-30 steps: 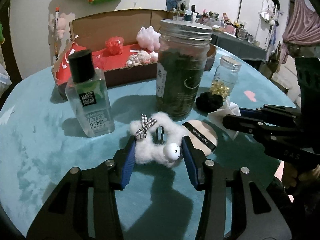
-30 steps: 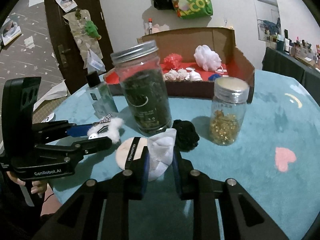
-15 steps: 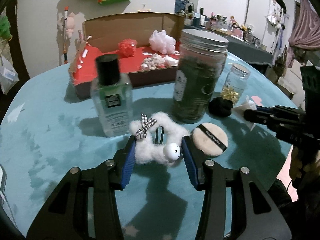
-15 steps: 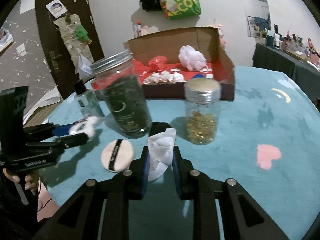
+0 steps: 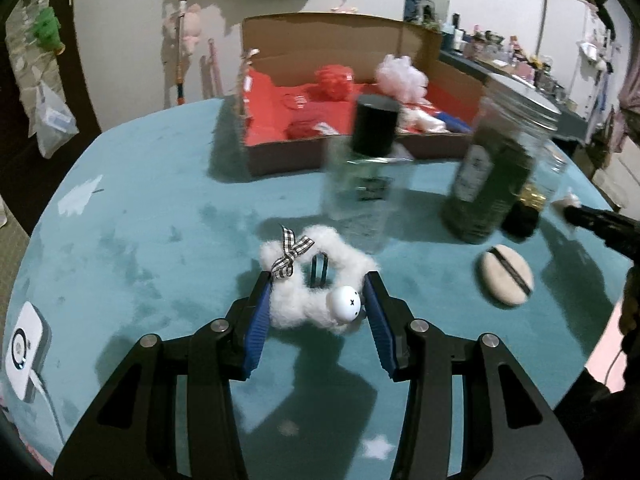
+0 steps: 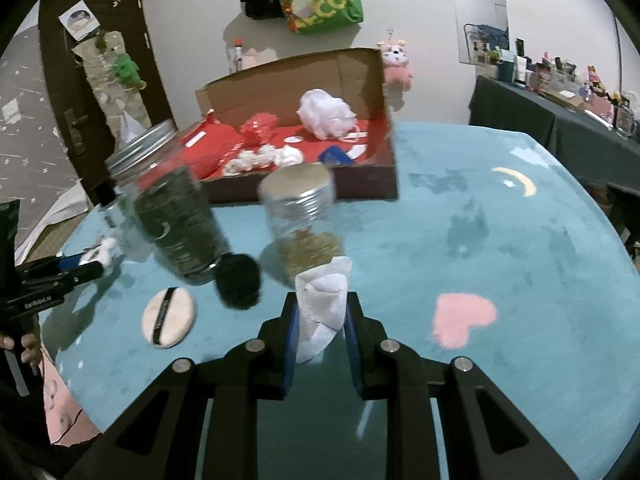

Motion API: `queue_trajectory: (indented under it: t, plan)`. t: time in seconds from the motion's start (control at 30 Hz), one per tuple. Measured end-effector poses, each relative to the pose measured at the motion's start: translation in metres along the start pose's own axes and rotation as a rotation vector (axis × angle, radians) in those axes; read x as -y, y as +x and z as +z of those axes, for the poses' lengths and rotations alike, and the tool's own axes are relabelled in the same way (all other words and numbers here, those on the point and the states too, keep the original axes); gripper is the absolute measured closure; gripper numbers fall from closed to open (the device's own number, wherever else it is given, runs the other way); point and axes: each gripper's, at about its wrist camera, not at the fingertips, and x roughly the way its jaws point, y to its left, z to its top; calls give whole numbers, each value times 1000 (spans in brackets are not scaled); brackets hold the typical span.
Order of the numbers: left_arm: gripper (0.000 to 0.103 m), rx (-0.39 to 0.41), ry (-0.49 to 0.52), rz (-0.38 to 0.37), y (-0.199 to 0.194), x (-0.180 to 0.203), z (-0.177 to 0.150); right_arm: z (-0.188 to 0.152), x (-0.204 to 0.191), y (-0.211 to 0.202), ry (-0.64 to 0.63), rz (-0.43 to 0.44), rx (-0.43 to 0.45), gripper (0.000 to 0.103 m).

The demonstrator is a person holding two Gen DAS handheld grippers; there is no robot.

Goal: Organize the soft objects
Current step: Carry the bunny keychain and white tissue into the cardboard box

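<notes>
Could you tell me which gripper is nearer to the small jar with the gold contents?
Right. The right gripper, shut on a white cloth, sits just in front of the small jar. The left gripper, holding a fluffy white scrunchie, is beyond the tall dark jar.

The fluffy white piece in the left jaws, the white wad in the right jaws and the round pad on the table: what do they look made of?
Fluffy white piece: looks like plush or wool, matte and fuzzy, with a checked ribbon bow and a smooth white bead, probably plastic. White wad: seems thin paper or tissue, creased and crumpled, though it could be cloth. Round pad: soft, velvety beige cushion with a black band, likely a powder puff.
</notes>
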Motion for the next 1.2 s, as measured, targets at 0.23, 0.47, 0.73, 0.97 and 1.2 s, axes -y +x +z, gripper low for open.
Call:
queue_trajectory:
  t: [0.23, 0.47, 0.73, 0.97, 1.2]
  plan:
    - [60, -11, 7, 12, 11, -22, 21, 23, 25, 6, 8, -39, -13, 80]
    - [60, -4, 33, -28, 19, -36, 46, 51, 39, 13, -9, -42, -19, 80]
    - [60, -5, 57, -80, 33, -47, 76, 81, 43, 23, -25, 33, -33, 80]
    - [60, 3, 79, -139, 34, -51, 97, 100, 38, 37, -32, 115, -66, 80]
    - [60, 11, 137, -205, 34, -37, 126, 120, 26, 51, -62, 177, -94, 80]
